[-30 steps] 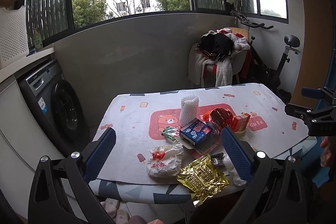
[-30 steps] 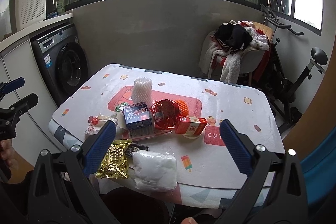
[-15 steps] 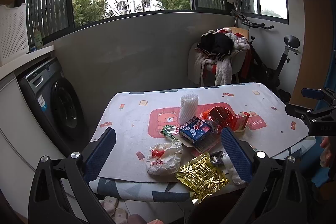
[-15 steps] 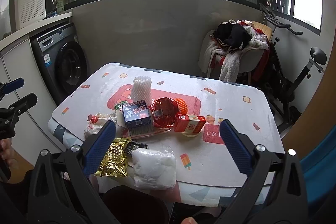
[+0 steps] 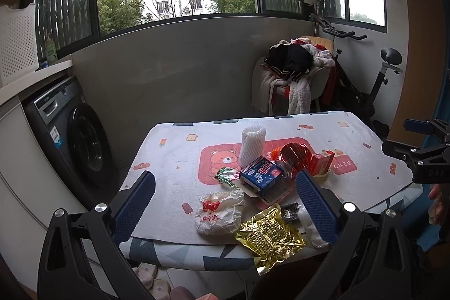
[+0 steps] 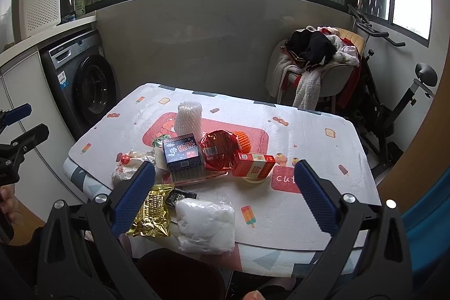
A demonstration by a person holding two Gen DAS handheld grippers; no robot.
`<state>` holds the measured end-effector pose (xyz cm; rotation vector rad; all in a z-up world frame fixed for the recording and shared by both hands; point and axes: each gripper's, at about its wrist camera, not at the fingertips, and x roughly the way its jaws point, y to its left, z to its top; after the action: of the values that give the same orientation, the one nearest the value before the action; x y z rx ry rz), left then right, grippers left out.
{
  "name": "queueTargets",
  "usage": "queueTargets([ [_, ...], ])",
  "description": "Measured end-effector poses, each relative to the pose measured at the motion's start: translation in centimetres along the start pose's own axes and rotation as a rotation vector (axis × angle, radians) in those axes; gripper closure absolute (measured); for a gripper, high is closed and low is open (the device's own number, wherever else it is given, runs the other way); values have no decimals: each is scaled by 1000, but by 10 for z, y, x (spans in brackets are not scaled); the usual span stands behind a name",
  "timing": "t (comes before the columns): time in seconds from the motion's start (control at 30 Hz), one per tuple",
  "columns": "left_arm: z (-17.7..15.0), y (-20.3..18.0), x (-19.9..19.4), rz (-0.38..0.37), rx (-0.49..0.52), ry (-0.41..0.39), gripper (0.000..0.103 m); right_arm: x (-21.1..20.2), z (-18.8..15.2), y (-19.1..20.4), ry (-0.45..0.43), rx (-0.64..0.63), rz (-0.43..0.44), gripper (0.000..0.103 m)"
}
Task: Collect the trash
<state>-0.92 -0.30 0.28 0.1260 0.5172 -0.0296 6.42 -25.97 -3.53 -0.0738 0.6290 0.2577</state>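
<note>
Plastic bag [image 6: 206, 225] holds white stuffing; left hand-held gripper [image 5: 225, 208] and right hand-held gripper [image 6: 225, 200] gape empty

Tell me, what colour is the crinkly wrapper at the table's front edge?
Shiny gold. The crinkly wrapper shows best in the left wrist view.

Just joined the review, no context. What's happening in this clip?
A person holds two handheld grippers above a table littered with trash. Both the left gripper and the right gripper have their jaws wide open and hold nothing. The litter sits untouched: a gold foil wrapper, a white plastic bag, a blue box, a red carton and a crumpled paper wrapper. A dark bin sits below the near edge.
</note>
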Motion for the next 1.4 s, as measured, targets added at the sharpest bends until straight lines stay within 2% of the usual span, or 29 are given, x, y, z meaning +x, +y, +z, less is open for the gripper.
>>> queueTargets([
  [0.17,-1,0,2,-36,-1,12,5,4,-3,1,4,-7,0,6],
  [0.27,-4,0,9,-26,7,35,5,7,-5,1,3,-8,-9,6],
  [0.4,-14,17,26,-120,-94,87,5,12,-11,-4,-19,23,38,6],
  [0.47,-22,23,31,-105,-122,90,5,16,-17,-8,-25,49,59,6],
  [0.6,-42,27,39,-65,-97,81,5,29,-31,-13,-10,67,81,6],
  [0.67,-52,31,42,-74,-99,73,5,38,-39,-14,3,64,77,6],
  [0.77,-65,35,48,-64,-105,75,5,58,-52,-12,85,54,80,6],
  [0.87,-76,37,58,-82,-118,109,5,83,-70,-5,168,21,49,6],
  [1.0,-92,35,75,-137,-151,187,5,115,-95,1,233,27,100,6],
  [1.2,-114,32,95,-115,-184,268,5,152,-116,17,292,15,122,6],
  [1.4,-123,30,103,-120,-188,302,5,185,-131,12,335,66,110,6],
])
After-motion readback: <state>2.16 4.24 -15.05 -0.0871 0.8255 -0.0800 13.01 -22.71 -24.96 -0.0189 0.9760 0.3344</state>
